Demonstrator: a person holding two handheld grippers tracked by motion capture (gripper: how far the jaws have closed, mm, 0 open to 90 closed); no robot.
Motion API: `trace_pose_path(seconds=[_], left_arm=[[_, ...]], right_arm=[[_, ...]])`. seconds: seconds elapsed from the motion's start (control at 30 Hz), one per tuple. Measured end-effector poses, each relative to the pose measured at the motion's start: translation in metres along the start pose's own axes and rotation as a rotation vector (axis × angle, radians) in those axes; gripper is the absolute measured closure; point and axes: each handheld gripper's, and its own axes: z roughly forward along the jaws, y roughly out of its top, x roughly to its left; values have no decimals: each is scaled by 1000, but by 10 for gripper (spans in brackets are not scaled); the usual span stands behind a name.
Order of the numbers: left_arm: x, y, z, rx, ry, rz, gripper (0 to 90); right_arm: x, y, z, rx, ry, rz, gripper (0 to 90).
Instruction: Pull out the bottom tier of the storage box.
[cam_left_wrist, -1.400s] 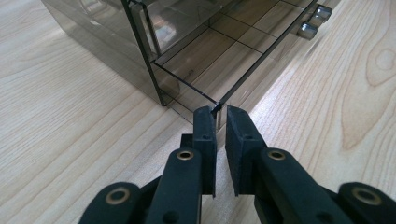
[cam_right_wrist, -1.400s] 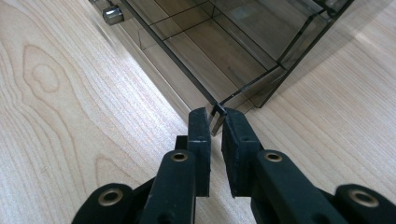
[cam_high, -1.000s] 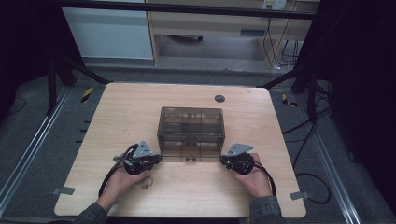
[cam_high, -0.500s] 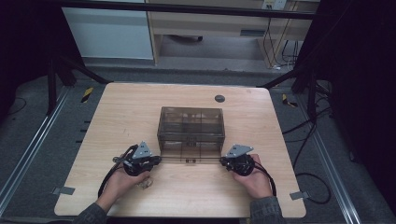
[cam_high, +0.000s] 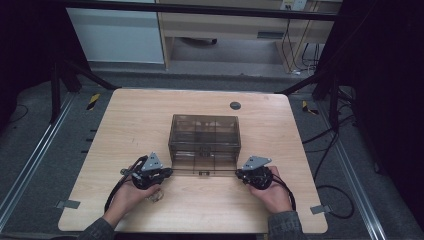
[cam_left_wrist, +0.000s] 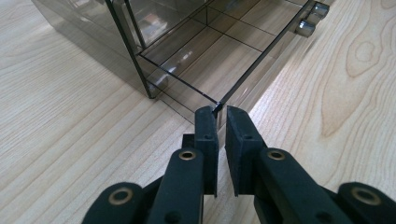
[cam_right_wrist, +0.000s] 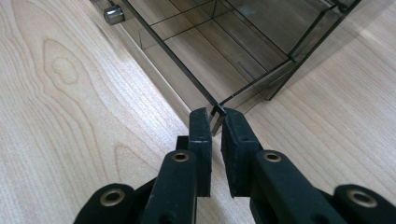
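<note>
— Jaws of both grippers, left and right, pinch my drawer's front corners; it's partly out of the smoked organizer, mid-desk.
— Next?
— Probably an even, straight pull.

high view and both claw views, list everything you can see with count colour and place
drawer box: 1, smoky clear plastic, middle of the table
drawer: 1, smoky clear, pulled out at the box's near side, two small silver knobs on its front
table: 1, light wood, centre of the high view
round cap: 1, dark, far side of the table
left claw: 1, black, shut on the drawer's corner
right claw: 1, black, shut on the drawer's other corner
hands: 2, near table edge, one holding each claw
</note>
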Motion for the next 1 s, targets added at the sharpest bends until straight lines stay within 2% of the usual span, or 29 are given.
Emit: trace_pose_path(seconds=[1.0], left_arm=[[-5, -3, -6, 7, -11, 15, 835]], right_arm=[[9, -1, -6, 13, 7, -7, 835]])
